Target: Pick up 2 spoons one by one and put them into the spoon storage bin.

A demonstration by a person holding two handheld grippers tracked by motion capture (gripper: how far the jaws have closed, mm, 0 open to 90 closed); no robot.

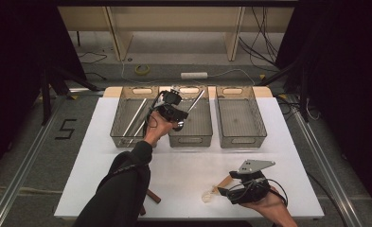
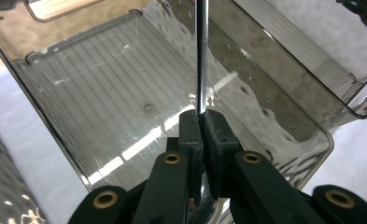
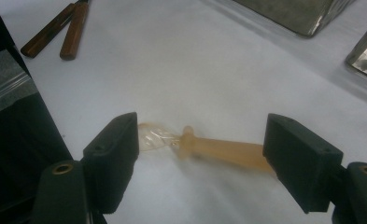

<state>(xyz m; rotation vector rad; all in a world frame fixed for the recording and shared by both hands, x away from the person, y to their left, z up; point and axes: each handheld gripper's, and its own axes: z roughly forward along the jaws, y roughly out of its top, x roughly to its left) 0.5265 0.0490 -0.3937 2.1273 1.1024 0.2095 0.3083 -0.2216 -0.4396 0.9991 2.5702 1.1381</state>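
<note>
My left gripper pinched a thin shiny metal rod over the middle smoky plastic bin; my right gripper stood spread around a translucent amber-handled utensil.

Only readable thing was a big black "5" marked on the grey floor at the left of the frame in the high view, just beside the table. Nothing else had any lettering I could make out.
</note>
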